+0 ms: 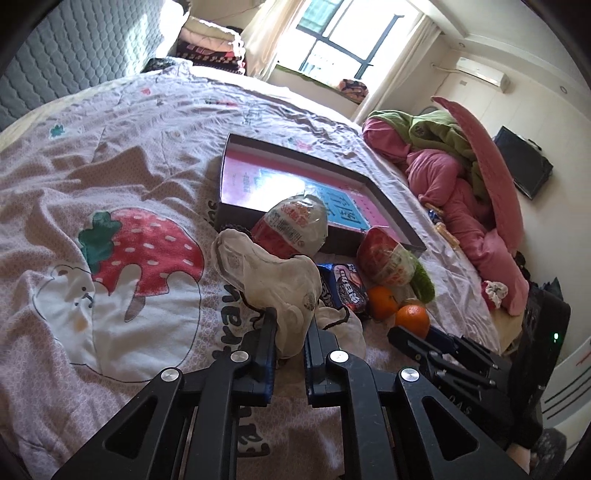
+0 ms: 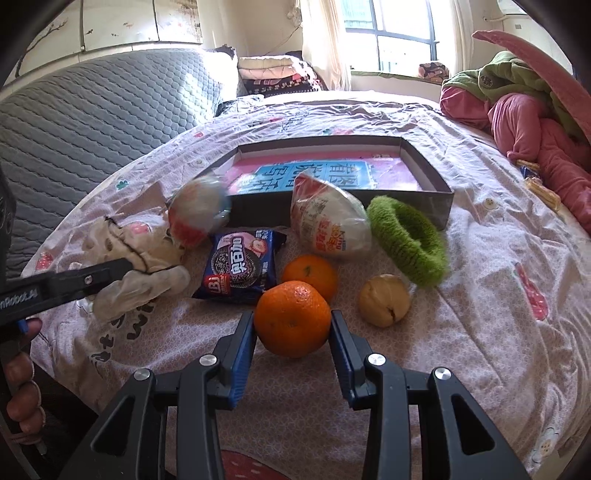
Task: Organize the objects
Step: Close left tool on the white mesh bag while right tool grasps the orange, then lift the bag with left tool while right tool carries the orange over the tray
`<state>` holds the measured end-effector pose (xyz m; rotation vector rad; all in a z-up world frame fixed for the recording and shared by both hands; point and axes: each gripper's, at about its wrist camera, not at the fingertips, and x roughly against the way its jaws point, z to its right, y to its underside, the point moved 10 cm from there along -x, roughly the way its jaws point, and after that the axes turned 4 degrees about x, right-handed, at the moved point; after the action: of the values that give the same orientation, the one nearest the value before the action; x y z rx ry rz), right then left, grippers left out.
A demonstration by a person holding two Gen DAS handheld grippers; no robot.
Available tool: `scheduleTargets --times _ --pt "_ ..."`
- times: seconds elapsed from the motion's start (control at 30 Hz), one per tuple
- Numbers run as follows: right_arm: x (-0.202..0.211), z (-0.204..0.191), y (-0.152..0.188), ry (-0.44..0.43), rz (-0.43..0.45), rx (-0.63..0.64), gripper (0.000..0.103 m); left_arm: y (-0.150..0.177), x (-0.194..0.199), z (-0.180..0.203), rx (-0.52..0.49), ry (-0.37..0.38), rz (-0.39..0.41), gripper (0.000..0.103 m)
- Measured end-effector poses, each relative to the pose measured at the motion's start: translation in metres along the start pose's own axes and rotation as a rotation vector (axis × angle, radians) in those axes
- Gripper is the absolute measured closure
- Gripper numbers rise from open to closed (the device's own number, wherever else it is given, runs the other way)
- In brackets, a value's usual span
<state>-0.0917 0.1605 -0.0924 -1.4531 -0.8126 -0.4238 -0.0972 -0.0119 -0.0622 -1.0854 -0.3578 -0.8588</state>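
Observation:
My left gripper is shut on a crumpled white cloth and holds it above the bed; it also shows in the right wrist view. My right gripper is shut on an orange that rests on the bedspread. A second orange, a blue Oreo packet, two egg-shaped snack packs, a green fuzzy ring and a yellowish fruit lie close by. A shallow dark box with a pink and blue bottom lies behind them.
All lies on a bed with a pink strawberry-print cover. A grey quilted headboard stands left. A heap of pink and green bedding fills the right side. A window is at the back.

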Motion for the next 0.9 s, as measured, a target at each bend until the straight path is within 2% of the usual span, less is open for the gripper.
scheduleTargets --times 0.33,0.67,0.9 --pt "0.02 0.0 -0.018 0.01 0.087 0.025 0.063 -0.016 0.024 0.008 -0.052 -0.022 0.102 0.092" --pt "0.036 0.005 -0.03 0.024 0.143 0.048 0.063 -0.021 0.017 0.043 -0.095 0.008 0.123 0.092" --pt "0.047 0.014 -0.042 0.026 0.182 0.056 0.063 -0.033 0.017 0.053 -0.092 0.01 0.155 0.092"
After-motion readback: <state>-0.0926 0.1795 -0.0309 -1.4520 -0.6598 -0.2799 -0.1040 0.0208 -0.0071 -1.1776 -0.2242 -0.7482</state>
